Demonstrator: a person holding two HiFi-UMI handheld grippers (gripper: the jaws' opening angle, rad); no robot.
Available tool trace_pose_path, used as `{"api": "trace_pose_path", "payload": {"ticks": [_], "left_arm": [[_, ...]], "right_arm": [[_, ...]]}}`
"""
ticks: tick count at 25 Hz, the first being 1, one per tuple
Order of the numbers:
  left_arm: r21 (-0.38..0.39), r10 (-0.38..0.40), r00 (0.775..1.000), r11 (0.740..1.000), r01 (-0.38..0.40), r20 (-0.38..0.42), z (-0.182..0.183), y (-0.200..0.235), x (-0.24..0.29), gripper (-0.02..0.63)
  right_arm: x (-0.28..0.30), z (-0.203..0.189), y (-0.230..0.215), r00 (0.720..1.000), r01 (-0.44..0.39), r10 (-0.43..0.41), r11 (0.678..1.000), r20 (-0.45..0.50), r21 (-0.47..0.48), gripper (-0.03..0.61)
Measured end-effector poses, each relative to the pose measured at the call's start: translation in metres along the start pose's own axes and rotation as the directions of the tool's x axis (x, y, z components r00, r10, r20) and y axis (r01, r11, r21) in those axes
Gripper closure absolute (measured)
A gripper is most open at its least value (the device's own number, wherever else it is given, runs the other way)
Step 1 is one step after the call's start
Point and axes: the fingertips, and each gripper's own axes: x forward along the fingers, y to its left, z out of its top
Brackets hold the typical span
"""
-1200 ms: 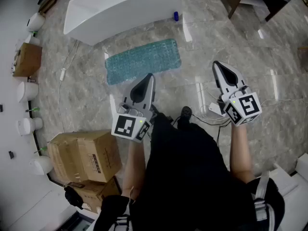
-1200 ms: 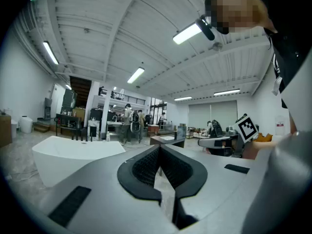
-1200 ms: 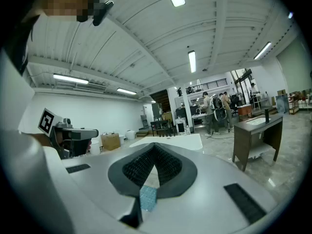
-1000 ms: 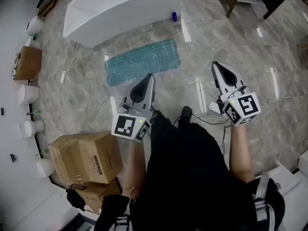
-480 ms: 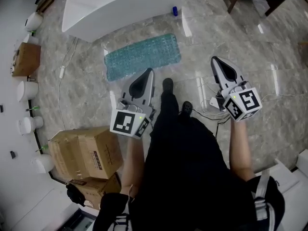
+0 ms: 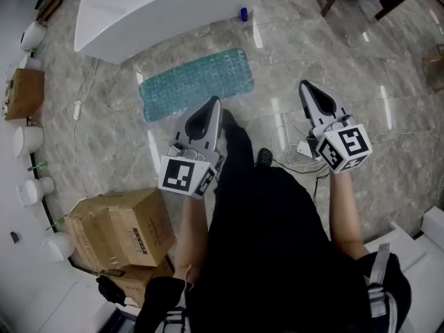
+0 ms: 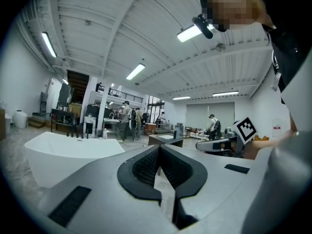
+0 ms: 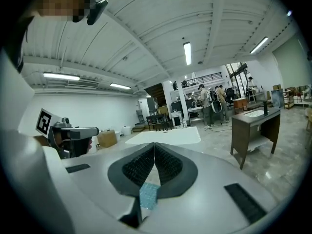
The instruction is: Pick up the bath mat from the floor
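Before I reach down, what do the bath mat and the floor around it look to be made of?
Bath mat: looks like soft translucent teal plastic or rubber, judging by its grid of glossy bumps.
Floor: polished grey stone or marble-look tile, veined, with seams and bright light reflections.

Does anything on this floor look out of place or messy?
The teal bubbled bath mat lies flat beside the white bathtub. Only a loose black cable with a white plug trails across the floor near the person's shoe, looking untidy.

The bath mat (image 6: 195, 82) looks like bumpy teal plastic. The floor (image 6: 326, 47) under it is glossy veined stone. The cardboard boxes (image 6: 125, 226) are matt brown.
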Motion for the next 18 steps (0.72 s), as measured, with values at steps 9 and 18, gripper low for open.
{"api": "trace_pose_path", "payload": {"ticks": [9, 18], "left_arm": [[-0.013, -0.028, 0.999, 1.0, 0.028, 0.033, 0.015, 0.123, 0.077, 0.603], [-0.056, -0.055, 0.998, 0.997, 0.055, 0.0, 0.008, 0.225, 0.134, 0.601]], "right_arm": [[0.139, 0.043, -0.012, 1.0, -0.018, 0.018, 0.999, -0.009, -0.028, 0.565], [0.259, 0.032, -0.006, 0.98, -0.154, 0.146, 0.987, -0.136, -0.054, 0.565]]}}
